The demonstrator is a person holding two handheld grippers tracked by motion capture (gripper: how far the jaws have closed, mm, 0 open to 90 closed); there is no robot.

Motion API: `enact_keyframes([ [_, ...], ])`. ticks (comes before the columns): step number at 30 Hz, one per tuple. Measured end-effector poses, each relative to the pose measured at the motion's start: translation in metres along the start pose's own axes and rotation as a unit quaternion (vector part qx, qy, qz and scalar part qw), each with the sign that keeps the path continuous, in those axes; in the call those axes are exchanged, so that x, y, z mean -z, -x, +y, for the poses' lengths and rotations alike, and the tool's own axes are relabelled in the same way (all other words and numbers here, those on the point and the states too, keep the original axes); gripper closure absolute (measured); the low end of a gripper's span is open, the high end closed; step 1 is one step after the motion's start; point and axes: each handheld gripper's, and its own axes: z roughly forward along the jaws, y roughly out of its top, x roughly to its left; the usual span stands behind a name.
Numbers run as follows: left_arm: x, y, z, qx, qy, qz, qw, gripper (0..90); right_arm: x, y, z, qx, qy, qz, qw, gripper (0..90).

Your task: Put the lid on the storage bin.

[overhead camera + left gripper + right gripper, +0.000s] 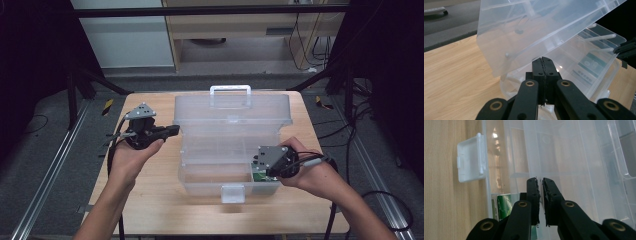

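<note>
Right gripper [256, 169], nearly closed and empty, inside clear box [210, 187]; left gripper [172, 131] closed, empty.

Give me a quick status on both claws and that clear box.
Left claw shut, empty, at the raised lid's edge. Right claw shut, empty, at the front right corner of the clear plastic toolbox. Lid open. Nothing in the way.

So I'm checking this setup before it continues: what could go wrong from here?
1. The raised lid leans over the box; a nudge from the shut left gripper beside it might drop it onto the right gripper.
2. The right gripper, nearly shut on the thin front wall, could tip or drag the light box.
</note>
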Motion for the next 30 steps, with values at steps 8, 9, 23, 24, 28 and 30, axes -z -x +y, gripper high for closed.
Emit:
enact_keyframes([
  [8,-0.001,-0.001,-0.003,-0.001,0.002,-0.002,1.0000,90.0,-0.001,-0.001,-0.002,-0.008,0.006,0.004,0.9999,83.3],
  [9,-0.002,0.000,-0.004,0.001,0.003,-0.003,1.0000,90.0,-0.001,-0.001,-0.002,-0.010,0.007,0.006,0.9999,82.8],
  [23,-0.003,0.005,-0.019,-0.008,-0.003,-0.009,0.9999,90.0,0.012,-0.009,-0.009,-0.077,0.055,-0.023,0.9953,60.5],
  [24,-0.003,0.005,-0.020,-0.010,-0.004,-0.010,0.9999,89.9,0.014,-0.010,-0.010,-0.085,0.056,-0.029,0.9944,58.1],
  [28,-0.003,0.007,-0.025,-0.011,-0.005,-0.010,0.9999,89.9,0.019,-0.015,-0.015,-0.100,0.055,-0.041,0.9926,49.4],
  [30,-0.003,0.008,-0.027,-0.011,-0.003,-0.012,0.9999,89.9,0.023,-0.018,-0.019,-0.114,0.053,-0.053,0.9907,44.6],
])
